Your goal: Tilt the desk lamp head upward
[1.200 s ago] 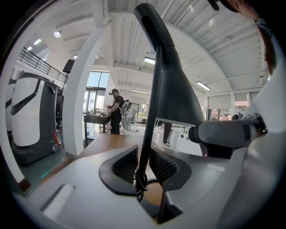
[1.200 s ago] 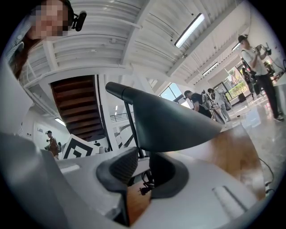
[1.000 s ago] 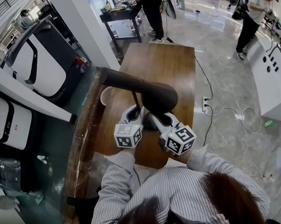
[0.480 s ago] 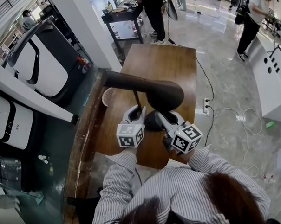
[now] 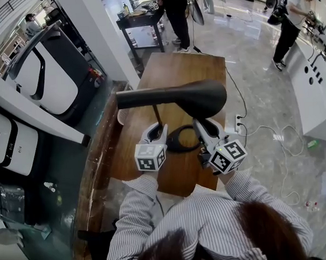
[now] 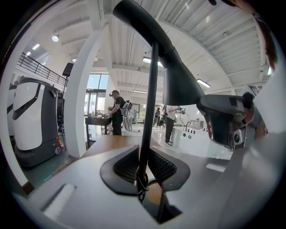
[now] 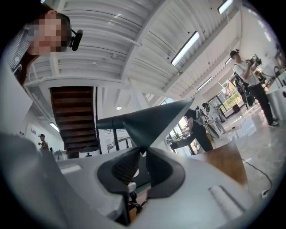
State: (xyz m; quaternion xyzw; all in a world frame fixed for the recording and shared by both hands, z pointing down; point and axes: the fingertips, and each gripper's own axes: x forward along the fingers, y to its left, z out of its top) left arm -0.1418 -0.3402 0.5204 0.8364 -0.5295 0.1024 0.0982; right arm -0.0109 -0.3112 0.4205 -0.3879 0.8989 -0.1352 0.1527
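Note:
A dark desk lamp stands on the wooden table (image 5: 182,66), with a ring base (image 5: 180,139), a thin stem (image 5: 158,117) and a long arm ending in a cone head (image 5: 205,98). My left gripper (image 5: 157,129) is clamped on the stem low down; in the left gripper view the stem (image 6: 149,112) runs up between the ribbed pads of the gripper (image 6: 144,165), and the jaws are closing on it. My right gripper (image 5: 203,124) reaches up under the head and pinches its rim. In the right gripper view the head (image 7: 147,123) tapers into the gripper (image 7: 142,156).
A white cable and a floor socket (image 5: 239,121) lie right of the table. A black side table (image 5: 139,17) and standing people are beyond the far end. White machines (image 5: 41,67) line the left side. A pale round thing (image 5: 122,112) sits by the table's left edge.
The lamp head has swung upward and to the right, its opening now turned more sideways. My right gripper has moved right and up with it. The left gripper has stayed on the stem.

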